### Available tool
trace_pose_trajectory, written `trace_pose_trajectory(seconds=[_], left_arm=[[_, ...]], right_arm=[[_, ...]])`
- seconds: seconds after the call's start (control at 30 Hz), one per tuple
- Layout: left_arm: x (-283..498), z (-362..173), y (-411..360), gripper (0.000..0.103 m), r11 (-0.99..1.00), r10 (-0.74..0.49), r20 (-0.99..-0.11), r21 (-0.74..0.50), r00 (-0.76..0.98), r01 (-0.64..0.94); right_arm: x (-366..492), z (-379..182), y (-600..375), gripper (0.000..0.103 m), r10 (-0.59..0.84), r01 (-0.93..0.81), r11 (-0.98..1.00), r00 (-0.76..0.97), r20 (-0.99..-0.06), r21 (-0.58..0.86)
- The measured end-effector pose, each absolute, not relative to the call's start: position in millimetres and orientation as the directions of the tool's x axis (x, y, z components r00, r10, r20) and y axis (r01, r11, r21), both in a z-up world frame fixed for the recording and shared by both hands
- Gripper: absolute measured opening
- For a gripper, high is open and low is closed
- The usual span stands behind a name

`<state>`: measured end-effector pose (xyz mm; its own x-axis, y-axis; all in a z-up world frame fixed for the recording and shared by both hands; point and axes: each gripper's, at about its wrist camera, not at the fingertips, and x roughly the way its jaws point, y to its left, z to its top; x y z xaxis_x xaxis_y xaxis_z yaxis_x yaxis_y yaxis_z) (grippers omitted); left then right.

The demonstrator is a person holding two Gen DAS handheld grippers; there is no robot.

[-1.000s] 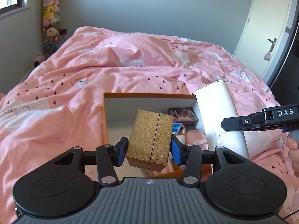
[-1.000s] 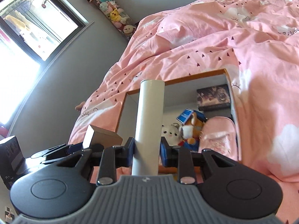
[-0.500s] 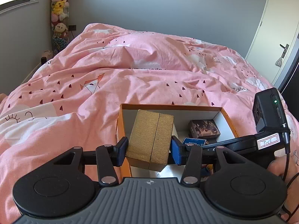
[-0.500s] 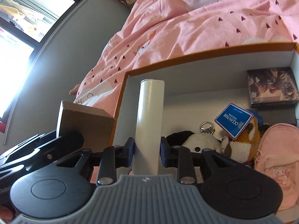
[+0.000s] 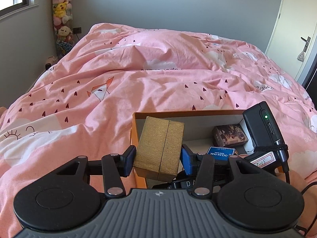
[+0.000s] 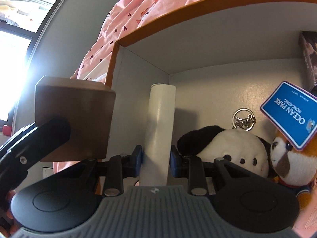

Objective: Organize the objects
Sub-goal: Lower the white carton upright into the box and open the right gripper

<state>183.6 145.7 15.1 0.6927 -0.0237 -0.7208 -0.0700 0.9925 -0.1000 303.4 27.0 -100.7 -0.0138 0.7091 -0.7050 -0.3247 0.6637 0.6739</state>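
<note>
While over the orange box [image 5: 136, 136] | left claw [image 5: 157, 158] grips gold box [image 5: 160, 148] | right claw [image 6: 155, 162] grips white tube [image 6: 160, 123] (inside box)

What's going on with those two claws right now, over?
Left claw shut on gold box. Right claw shut on white tube, inside orange box. Panda plush close beside tube.

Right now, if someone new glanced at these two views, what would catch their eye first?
Probably the gold box clamped in the left gripper above the near left corner of the orange-rimmed storage box on the pink bed. Next, the white tube gripped by the right gripper inside that box, beside a panda plush.
</note>
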Motion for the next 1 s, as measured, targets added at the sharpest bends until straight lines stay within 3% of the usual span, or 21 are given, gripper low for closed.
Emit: trace_pose_trajectory(seconds=[0.6, 0.77, 1.0], left_arm=[[184, 13, 148, 0.051, 0.989, -0.054, -0.721, -0.135, 0.691, -0.064], [184, 12, 148, 0.051, 0.989, -0.052, -0.722, -0.135, 0.690, -0.066], [182, 12, 149, 0.051, 0.988, -0.055, -0.721, -0.139, 0.690, -0.066]], right_arm=[[266, -71, 60, 0.037, 0.472, -0.680, 0.677, 0.107, -0.875, 0.282], [260, -71, 55, 0.030, 0.473, -0.715, 0.643, 0.089, -0.877, 0.274], [259, -70, 52, 0.029, 0.443, -0.722, 0.647, 0.096, -0.891, 0.245]])
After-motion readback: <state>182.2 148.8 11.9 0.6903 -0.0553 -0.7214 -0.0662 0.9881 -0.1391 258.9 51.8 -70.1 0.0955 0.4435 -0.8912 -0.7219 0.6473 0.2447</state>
